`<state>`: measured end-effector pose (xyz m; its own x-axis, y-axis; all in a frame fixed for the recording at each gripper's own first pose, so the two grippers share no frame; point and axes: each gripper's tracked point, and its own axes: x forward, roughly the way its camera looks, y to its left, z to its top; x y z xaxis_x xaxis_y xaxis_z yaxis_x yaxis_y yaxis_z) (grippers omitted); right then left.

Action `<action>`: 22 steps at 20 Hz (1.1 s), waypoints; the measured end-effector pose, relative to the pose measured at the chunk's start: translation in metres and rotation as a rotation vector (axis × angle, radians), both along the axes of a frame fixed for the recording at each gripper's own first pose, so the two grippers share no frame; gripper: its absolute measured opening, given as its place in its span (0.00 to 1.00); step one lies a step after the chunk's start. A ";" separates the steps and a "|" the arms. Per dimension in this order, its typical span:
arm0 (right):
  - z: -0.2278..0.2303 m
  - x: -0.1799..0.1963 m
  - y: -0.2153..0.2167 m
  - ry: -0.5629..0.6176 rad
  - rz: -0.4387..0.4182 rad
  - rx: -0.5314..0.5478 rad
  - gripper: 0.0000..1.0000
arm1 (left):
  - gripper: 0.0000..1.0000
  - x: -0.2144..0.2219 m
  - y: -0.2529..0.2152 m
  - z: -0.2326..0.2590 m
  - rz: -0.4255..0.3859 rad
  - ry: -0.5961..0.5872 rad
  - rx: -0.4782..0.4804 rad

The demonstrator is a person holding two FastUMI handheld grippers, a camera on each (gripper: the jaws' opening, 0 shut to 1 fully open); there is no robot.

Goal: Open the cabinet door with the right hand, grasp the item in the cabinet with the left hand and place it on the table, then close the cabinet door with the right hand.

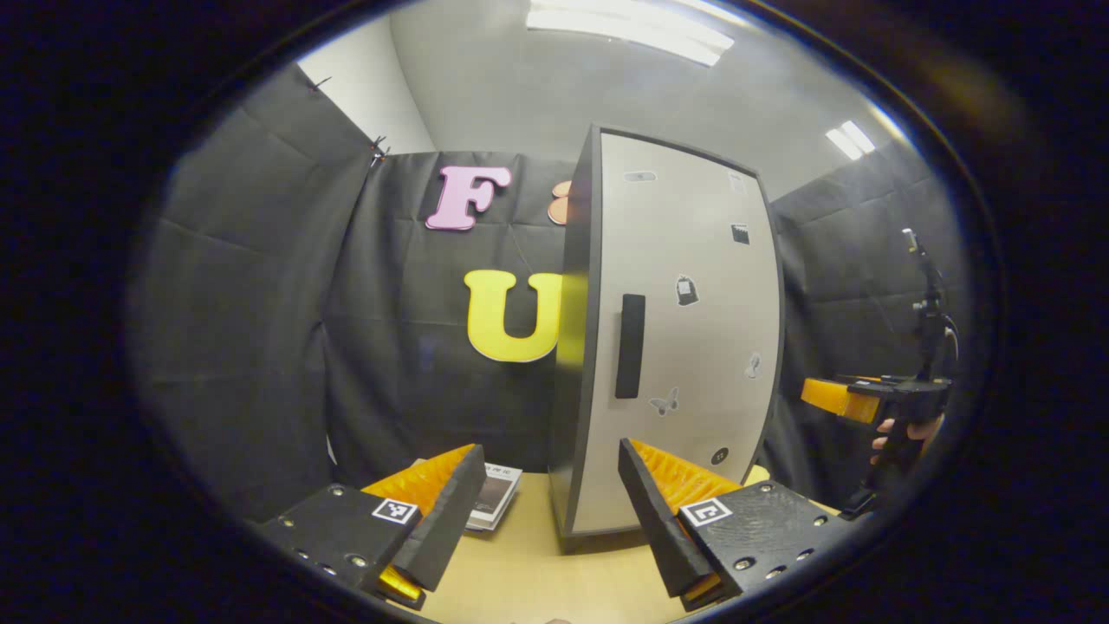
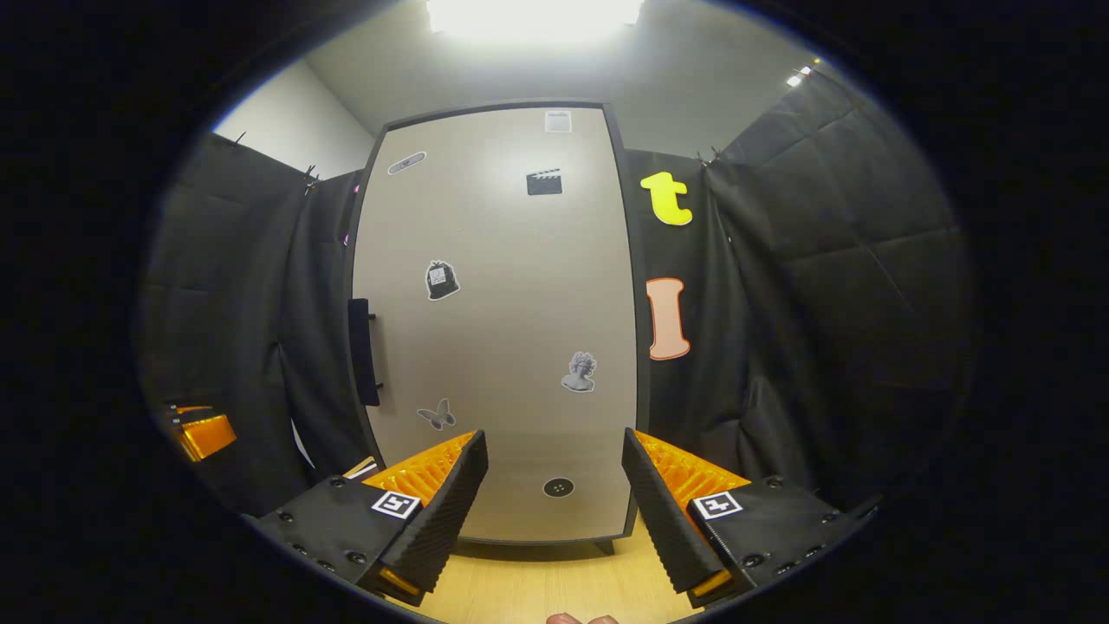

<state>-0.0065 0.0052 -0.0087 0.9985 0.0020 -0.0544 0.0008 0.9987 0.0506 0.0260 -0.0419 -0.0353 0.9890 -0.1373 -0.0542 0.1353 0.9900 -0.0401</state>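
Cabinet (image 2: 494, 321) is standing upright on the table (image 2: 537, 589), taking up the centre of the right gripper view; in the left gripper view it is sitting centre-right, seen at an angle with its dark side edge showing. Cabinet door (image 1: 684, 329) is sitting flush and closed, stickers scattered over it. Item inside cannot be seen behind the closed door.

Door handle (image 1: 630, 346) is running vertically near the door's left edge, mid-height in both views; nothing is touching it.

Left gripper (image 1: 550, 511) is pointing level at the cabinet's near corner from low in the frame, fingers spread wide, nothing between them, hovering above the table and apart from the cabinet. Booklet (image 1: 494, 496) is lying flat on the table just beyond the left-hand finger, beside the cabinet base.

Right gripper (image 2: 554, 503) is facing the door square-on from the bottom of its own view, fingers spread wide and empty, short of the door surface. In the left gripper view it is showing at the far right edge, held up at about handle height to the right of the cabinet, with a hand (image 1: 901, 433) wrapping the grip below it; spread cannot be judged from that angle.

Left gripper is also peeking in at the lower left edge of the right gripper view, well apart from the door.
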 end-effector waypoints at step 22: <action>0.085 0.091 0.174 -0.048 0.268 0.152 0.98 | 0.94 -0.037 0.106 -0.054 0.215 0.091 0.017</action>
